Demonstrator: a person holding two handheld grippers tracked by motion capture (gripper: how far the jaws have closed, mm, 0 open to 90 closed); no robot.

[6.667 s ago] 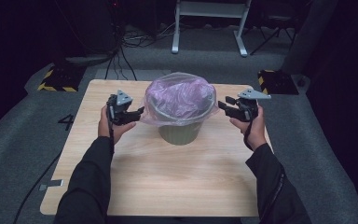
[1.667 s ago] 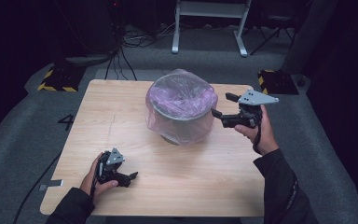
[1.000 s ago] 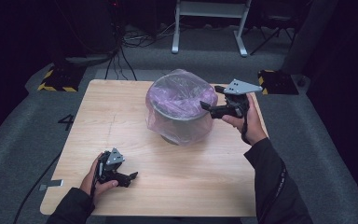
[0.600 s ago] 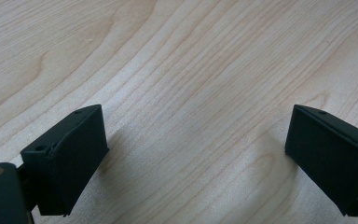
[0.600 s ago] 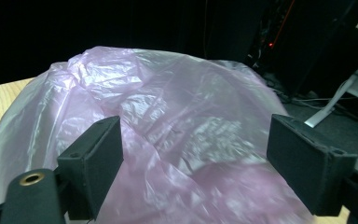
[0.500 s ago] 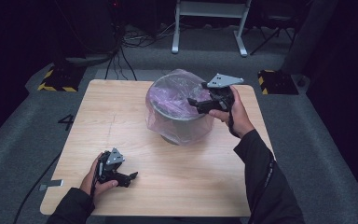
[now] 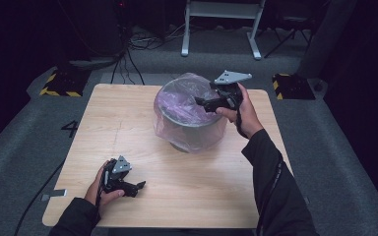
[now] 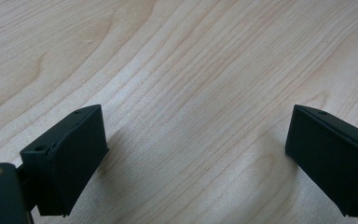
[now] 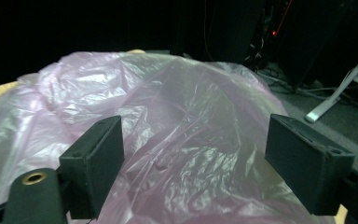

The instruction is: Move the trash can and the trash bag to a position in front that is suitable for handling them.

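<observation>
A grey bin (image 7: 192,130) stands at the middle of the wooden table (image 7: 128,128), lined with a pale purple plastic bag (image 7: 179,101) that drapes over its rim and down its sides. My right gripper (image 7: 199,102) hovers open over the bin's right rim, jaws pointing left across the bag's puffed top (image 9: 168,140). Its two jaws stand wide apart with only bag film beyond them. My left gripper (image 7: 139,187) rests on the table near the front left corner, open, with bare wood (image 8: 191,93) between its jaws.
Grey carpet surrounds the table. A white metal stand (image 7: 221,24) and cables (image 7: 133,44) lie behind it. Black boxes with yellow striped edges sit on the floor at back left (image 7: 59,83) and back right (image 7: 293,86).
My right gripper has moved left from beside the bin to over its rim. Earlier, the left gripper left the bin's side and came down to the table's front left, where it stays still.
</observation>
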